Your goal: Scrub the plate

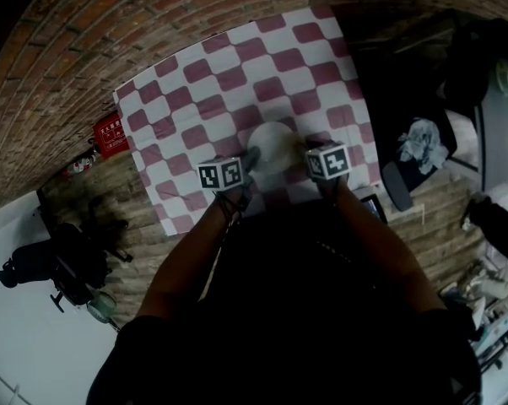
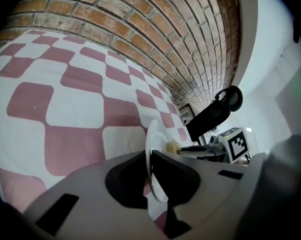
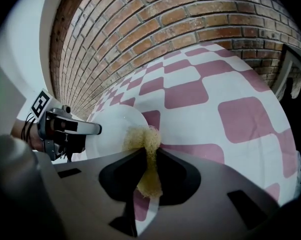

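The left gripper (image 2: 150,158) has its jaws pressed onto the rim of the plate (image 2: 153,134), which passes edge-on through the narrow gap between the dark pads, so the plate is pinched by its near edge. The right gripper (image 3: 151,156) has its jaws clamped on a yellow scrubber (image 3: 149,180); the fibrous wad is squeezed thin between the pads and fluffs out above them. The scrubber's upper tuft overlaps the plate's near rim in the right gripper view, and in the left gripper view it shows just beside the plate's face; whether it presses on the plate cannot be told. From the right gripper view the plate is white and round, its face turned toward the camera, with the left gripper at its far left edge. In the head view the two grippers flank the plate, each marker cube (image 1: 220,175) at one side of it, and the person's bare forearms (image 1: 186,260) reach up to them from the bottom of the picture. The plate sits over the near part of a red-and-white checked cloth (image 1: 237,74); whether it rests on the cloth or is lifted cannot be told. Red brick (image 1: 110,32) runs along the cloth's far and left sides. Wooden boards (image 1: 110,192) lie left of the cloth, with a red sign (image 1: 110,133) at the cloth's left edge.
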The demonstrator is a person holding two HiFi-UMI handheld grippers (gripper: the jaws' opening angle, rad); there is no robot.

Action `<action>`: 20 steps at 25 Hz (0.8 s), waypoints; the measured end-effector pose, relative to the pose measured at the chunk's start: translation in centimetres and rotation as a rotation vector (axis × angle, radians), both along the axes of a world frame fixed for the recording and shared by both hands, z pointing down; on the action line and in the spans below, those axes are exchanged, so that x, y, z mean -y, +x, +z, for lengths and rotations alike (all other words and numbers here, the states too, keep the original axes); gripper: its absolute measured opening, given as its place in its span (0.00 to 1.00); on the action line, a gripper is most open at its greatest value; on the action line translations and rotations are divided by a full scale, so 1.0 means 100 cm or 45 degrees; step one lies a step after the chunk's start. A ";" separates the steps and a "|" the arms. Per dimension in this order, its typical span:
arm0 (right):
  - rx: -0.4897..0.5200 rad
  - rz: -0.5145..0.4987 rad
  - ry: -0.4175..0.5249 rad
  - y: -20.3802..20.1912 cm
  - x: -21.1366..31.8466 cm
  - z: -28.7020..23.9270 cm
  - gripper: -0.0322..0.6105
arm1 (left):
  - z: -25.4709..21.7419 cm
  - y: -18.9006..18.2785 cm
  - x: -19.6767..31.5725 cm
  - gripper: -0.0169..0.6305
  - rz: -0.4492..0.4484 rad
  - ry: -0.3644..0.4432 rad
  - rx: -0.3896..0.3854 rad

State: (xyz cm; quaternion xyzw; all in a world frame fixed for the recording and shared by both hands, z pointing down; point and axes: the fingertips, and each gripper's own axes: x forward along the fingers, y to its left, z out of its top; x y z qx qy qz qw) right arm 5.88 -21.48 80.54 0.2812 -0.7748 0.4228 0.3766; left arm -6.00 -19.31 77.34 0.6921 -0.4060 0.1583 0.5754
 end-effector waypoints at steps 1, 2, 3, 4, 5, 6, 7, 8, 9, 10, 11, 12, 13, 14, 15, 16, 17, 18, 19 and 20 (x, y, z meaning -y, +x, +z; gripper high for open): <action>0.000 0.004 0.006 0.001 0.000 -0.001 0.14 | -0.004 0.002 -0.001 0.07 -0.006 0.005 -0.023; -0.004 0.007 0.010 0.001 0.000 -0.002 0.14 | -0.008 0.005 -0.003 0.06 -0.007 0.012 -0.044; -0.009 0.011 0.014 0.001 0.000 -0.004 0.14 | -0.013 0.006 -0.003 0.06 -0.006 0.021 -0.063; -0.014 0.018 0.017 0.000 0.000 -0.008 0.14 | -0.019 0.006 -0.004 0.06 -0.002 0.033 -0.078; -0.015 0.028 0.025 -0.002 0.000 -0.013 0.14 | -0.025 0.006 -0.005 0.07 0.006 0.048 -0.087; -0.009 0.042 0.041 -0.004 0.002 -0.020 0.14 | -0.031 0.005 -0.006 0.07 0.016 0.064 -0.095; 0.006 0.058 0.065 -0.007 0.004 -0.030 0.14 | -0.037 0.005 -0.008 0.07 0.026 0.079 -0.106; 0.022 0.069 0.098 -0.011 0.007 -0.043 0.14 | -0.044 0.005 -0.012 0.07 0.036 0.092 -0.123; 0.035 0.066 0.144 -0.017 0.010 -0.057 0.13 | -0.051 0.007 -0.016 0.07 0.046 0.105 -0.146; 0.046 0.048 0.202 -0.025 0.014 -0.074 0.13 | -0.059 0.009 -0.020 0.07 0.054 0.120 -0.175; 0.058 0.021 0.264 -0.035 0.017 -0.093 0.13 | -0.068 0.011 -0.023 0.07 0.058 0.137 -0.208; 0.075 -0.009 0.323 -0.047 0.019 -0.113 0.13 | -0.077 0.012 -0.024 0.07 0.057 0.158 -0.241; 0.096 -0.040 0.375 -0.060 0.019 -0.132 0.13 | -0.087 0.012 -0.024 0.07 0.049 0.183 -0.271; 0.117 -0.069 0.418 -0.073 0.017 -0.149 0.13 | -0.096 0.011 -0.023 0.07 0.038 0.212 -0.295; 0.131 -0.098 0.455 -0.084 0.013 -0.161 0.13 | -0.106 0.007 -0.021 0.07 0.026 0.242 -0.313; 0.141 -0.127 0.482 -0.095 0.006 -0.171 0.13 | -0.115 0.002 -0.019 0.07 0.013 0.275 -0.324; 0.145 -0.154 0.500 -0.104 -0.002 -0.180 0.13 | -0.125 -0.004 -0.017 0.07 -0.005 0.309 -0.330; 0.144 -0.177 0.511 -0.111 -0.012 -0.186 0.13 | -0.134 -0.011 -0.014 0.07 -0.031 0.344 -0.334; 0.142 -0.193 0.517 -0.117 -0.021 -0.191 0.13 | -0.144 -0.020 -0.011 0.06 -0.064 0.379 -0.336; 0.141 -0.203 0.519 -0.121 -0.030 -0.193 0.13 | -0.152 -0.030 -0.009 0.06 -0.098 0.411 -0.338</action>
